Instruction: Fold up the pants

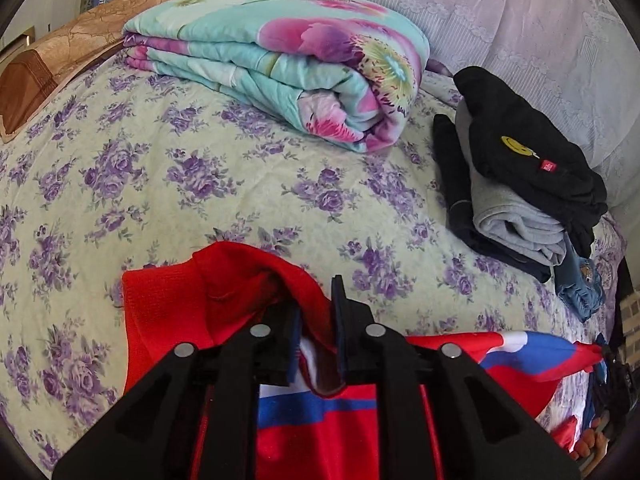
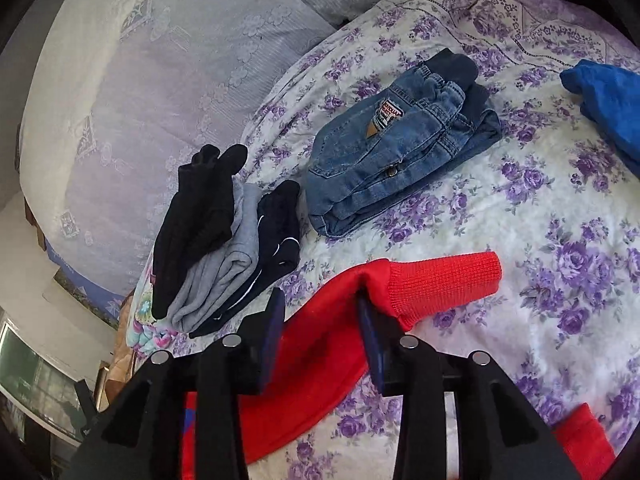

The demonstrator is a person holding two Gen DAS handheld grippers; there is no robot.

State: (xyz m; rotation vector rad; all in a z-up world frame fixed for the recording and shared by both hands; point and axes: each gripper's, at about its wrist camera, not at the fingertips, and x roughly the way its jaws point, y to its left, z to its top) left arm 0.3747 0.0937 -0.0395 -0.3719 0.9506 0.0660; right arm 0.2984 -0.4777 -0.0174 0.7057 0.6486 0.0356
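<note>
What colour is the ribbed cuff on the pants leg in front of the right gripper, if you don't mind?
Red, like the rest of that leg; the ribbed cuff shows best in the right wrist view.

Right gripper (image 2: 320, 320) sits at 6 o'clock, jaws apart w/ a red pant leg (image 2: 320, 344) running between them; whether the pads touch the fabric can't be told. Ribbed red cuff (image 2: 444, 284) lies past the jaws twd 3 o'clock, flat on the floral bedspread (image 2: 540, 208). Second red cuff (image 2: 584, 440) shows at 5 o'clock (partly cut by the frame edge). Folded denim pants (image 2: 400, 152) rest near 12 o'clock, apart from the red leg. Stack of folded black, grey & navy clothes (image 2: 224, 236) at 9–10 o'clock, just beside the denim. Blue garment (image 2: 608, 96) at 2 o'clock. Lavender pillow (image 2: 160, 80) at 10–11 o'clock.
</note>
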